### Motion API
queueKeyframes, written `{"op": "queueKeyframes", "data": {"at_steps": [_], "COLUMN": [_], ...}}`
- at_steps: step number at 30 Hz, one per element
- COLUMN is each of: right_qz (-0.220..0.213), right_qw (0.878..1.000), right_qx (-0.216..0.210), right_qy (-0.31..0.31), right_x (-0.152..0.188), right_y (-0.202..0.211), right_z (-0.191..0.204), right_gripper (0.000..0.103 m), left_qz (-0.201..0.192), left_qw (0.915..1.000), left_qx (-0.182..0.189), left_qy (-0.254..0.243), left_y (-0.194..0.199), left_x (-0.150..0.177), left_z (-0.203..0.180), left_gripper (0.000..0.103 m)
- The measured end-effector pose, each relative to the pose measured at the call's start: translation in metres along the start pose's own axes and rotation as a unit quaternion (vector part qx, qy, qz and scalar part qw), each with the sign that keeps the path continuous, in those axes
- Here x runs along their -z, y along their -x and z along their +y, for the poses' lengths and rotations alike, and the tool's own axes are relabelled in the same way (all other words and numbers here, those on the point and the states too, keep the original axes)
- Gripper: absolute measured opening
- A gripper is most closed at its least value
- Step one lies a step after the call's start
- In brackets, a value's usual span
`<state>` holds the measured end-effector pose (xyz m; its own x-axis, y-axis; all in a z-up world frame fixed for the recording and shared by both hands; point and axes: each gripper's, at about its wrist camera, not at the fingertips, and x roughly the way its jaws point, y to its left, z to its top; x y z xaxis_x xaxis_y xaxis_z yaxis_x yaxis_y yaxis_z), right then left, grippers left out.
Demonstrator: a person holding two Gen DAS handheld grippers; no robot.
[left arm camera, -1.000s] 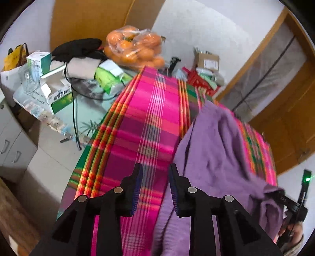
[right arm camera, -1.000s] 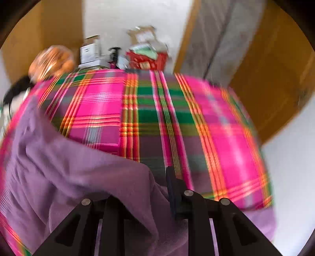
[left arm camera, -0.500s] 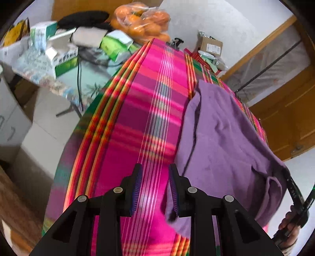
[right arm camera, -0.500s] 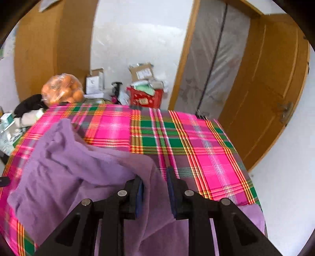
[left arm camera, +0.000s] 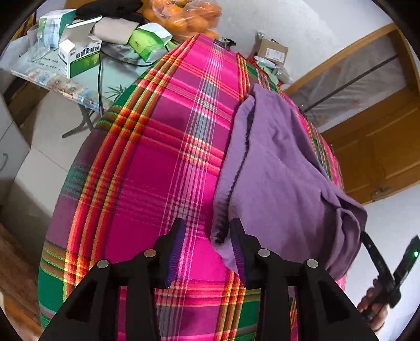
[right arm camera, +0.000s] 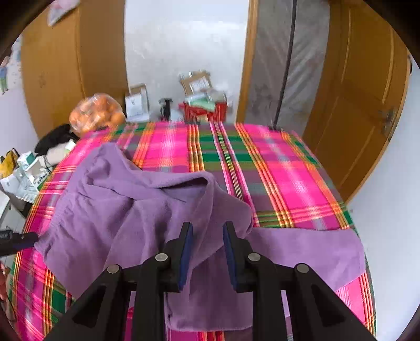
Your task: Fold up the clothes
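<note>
Plaid table [left arm camera: 147,168] – purple garment [left arm camera: 278,168] corner beside opening left gripper [left arm camera: 207,249] (unpinched).

Black gripper [left arm camera: 207,246] arms; silver rivets; blue pads [right arm camera: 187,251]

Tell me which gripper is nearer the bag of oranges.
Left. The left gripper works the cloth's side nearest the bag of oranges, jaws opening beside the purple garment. The right gripper sits at the side farther from the oranges.
</note>
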<state>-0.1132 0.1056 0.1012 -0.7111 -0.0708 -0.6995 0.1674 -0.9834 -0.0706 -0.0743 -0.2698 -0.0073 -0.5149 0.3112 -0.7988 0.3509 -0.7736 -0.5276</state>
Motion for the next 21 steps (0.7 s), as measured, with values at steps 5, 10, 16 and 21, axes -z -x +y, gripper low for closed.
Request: {"op": "queueKeyframes", "data": {"at_steps": [5,10,16,21], "right_qz": [-0.064,-0.023,0.032,0.05], "right_qw": [0.996,0.982,0.962,0.952], "right_qx": [-0.051,-0.147,-0.225,-0.245], "right_qy": [0.046,0.117,0.151,0.175], "right_x": [0.029,0.059,0.074,0.085], "right_y": [0.03,0.015,-0.014,-0.027], "right_z": [0.032,0.089,0.137,0.158], "right_gripper": [0.025,0.025,0.027,0.042], "left_qz": [0.009,0.016,0.011,0.028], "left_qw": [0.9999,0.9997,0.9999,0.9994], "left_qx": [0.005,0.011,0.007,0.022], "left_qy": [-0.008,-0.014,-0.01,-0.005], "left_y": [-0.006,-0.008,-0.004,-0.014], "left_x": [0.005,0.008,0.009,0.007], "left_z": [-0.007,-0.011,-0.011,-0.015], "left_gripper": [0.037,0.037,0.037,0.037]}}
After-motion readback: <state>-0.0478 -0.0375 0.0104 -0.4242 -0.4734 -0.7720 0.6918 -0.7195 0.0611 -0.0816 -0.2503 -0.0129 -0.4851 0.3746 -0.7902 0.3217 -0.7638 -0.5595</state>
